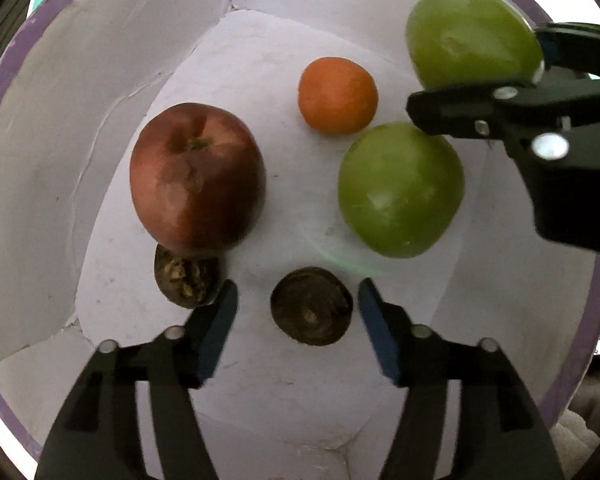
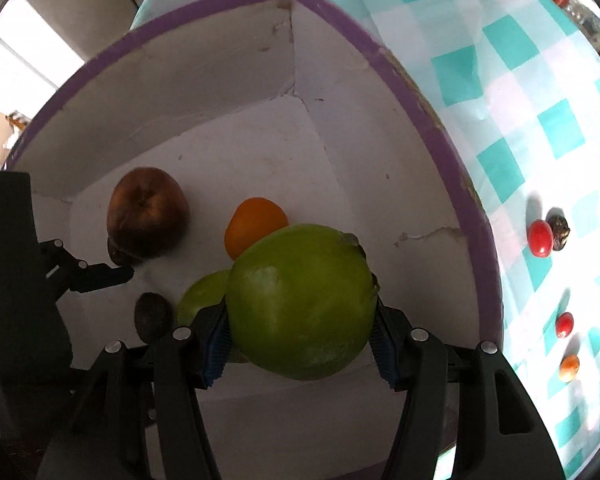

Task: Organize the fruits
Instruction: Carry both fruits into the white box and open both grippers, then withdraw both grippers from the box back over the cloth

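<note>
A white box with a purple rim (image 1: 8,60) (image 2: 440,140) holds a red apple (image 1: 198,178) (image 2: 148,212), an orange (image 1: 337,95) (image 2: 254,222), a green apple (image 1: 400,190) (image 2: 202,296) and two dark brown fruits (image 1: 311,306) (image 1: 186,276). My left gripper (image 1: 298,308) is open, its fingers either side of the nearer brown fruit. My right gripper (image 2: 300,332) is shut on a second green apple (image 2: 302,300) (image 1: 472,36), held above the box floor at the right.
Outside the box, on a teal and white checked cloth (image 2: 540,80), lie small fruits: a red one (image 2: 540,238) beside a dark wrinkled one (image 2: 559,232), another red one (image 2: 564,325) and an orange-red one (image 2: 569,367).
</note>
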`<action>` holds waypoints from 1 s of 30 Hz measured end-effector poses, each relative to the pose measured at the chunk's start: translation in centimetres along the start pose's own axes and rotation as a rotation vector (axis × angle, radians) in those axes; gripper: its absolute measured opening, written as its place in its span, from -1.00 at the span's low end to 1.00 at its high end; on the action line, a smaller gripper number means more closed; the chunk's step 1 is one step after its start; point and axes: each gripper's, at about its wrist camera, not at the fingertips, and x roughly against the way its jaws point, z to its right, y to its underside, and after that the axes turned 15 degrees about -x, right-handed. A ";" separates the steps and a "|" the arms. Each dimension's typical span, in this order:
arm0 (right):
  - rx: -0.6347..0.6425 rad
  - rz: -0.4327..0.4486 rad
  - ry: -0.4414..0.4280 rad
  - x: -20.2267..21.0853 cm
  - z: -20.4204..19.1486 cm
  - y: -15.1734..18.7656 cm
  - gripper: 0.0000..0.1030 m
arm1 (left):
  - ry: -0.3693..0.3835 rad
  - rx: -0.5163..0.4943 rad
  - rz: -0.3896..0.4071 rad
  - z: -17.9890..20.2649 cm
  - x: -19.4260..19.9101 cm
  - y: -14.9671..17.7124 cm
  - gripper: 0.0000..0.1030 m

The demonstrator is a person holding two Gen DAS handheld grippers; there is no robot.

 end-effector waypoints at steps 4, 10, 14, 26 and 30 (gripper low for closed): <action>-0.008 0.006 0.001 0.1 0.3 0.6 0.12 | -0.010 0.014 0.000 -0.6 0.2 0.1 0.40; -0.005 0.033 -0.017 0.3 0.6 1.1 0.16 | -0.082 0.037 0.025 0.0 1.3 0.2 0.42; 0.011 0.155 -0.083 3.1 1.5 3.1 0.34 | -0.202 0.089 0.150 0.1 4.5 1.0 0.56; -0.226 0.412 -0.265 9.9 11.8 11.9 0.51 | -0.490 0.411 0.642 7.2 17.4 7.8 0.97; -0.325 0.402 -0.256 10.4 15.7 16.5 0.51 | -0.449 0.409 0.807 11.6 18.9 8.2 0.97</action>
